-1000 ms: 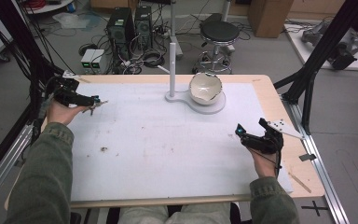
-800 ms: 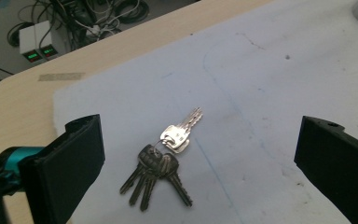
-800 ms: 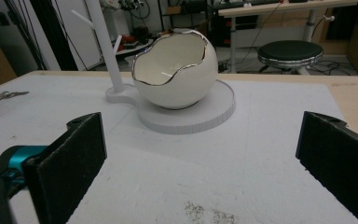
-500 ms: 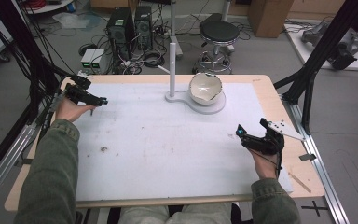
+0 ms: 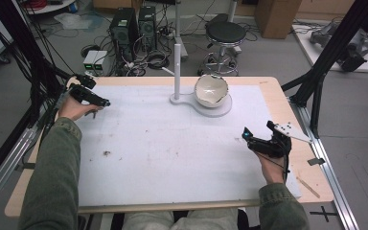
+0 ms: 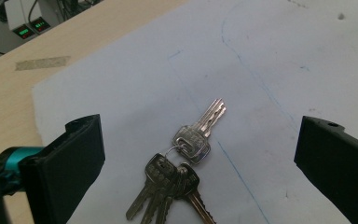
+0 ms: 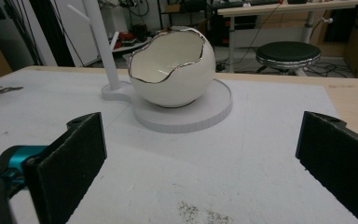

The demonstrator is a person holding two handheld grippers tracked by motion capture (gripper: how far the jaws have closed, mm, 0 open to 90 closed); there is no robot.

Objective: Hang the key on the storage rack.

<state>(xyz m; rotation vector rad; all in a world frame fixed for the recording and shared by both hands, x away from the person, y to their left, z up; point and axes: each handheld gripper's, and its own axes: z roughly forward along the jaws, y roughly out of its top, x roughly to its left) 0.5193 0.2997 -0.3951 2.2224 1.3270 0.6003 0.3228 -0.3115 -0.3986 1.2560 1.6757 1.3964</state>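
Left gripper (image 5: 96, 101) sits at the far left edge of the white mat (image 5: 172, 158), jaws set wide apart and clamped on nothing; in the left gripper view the keys (image 6: 182, 172) lie flat on the mat between the two jaws, near the mat's corner, with one key pointing away from the ring and the rest fanned toward the camera. No jaw touches the keys, so the pickup appears not yet made. Near the mat's far middle stands a white post (image 5: 177, 67) on a base (image 5: 211, 106), and an egg-shaped bowl (image 5: 211, 90) with a jagged rim rests on the round part of that base; the bowl looks empty in the right gripper view. Right gripper (image 5: 256, 141) rests low at the near right of the mat, jaws likewise spread wide and holding nothing, aimed toward the bowl. Judged from this layout, the work is at its start: keys remain to be gripped, lifted and carried, probably to the bowl or post.
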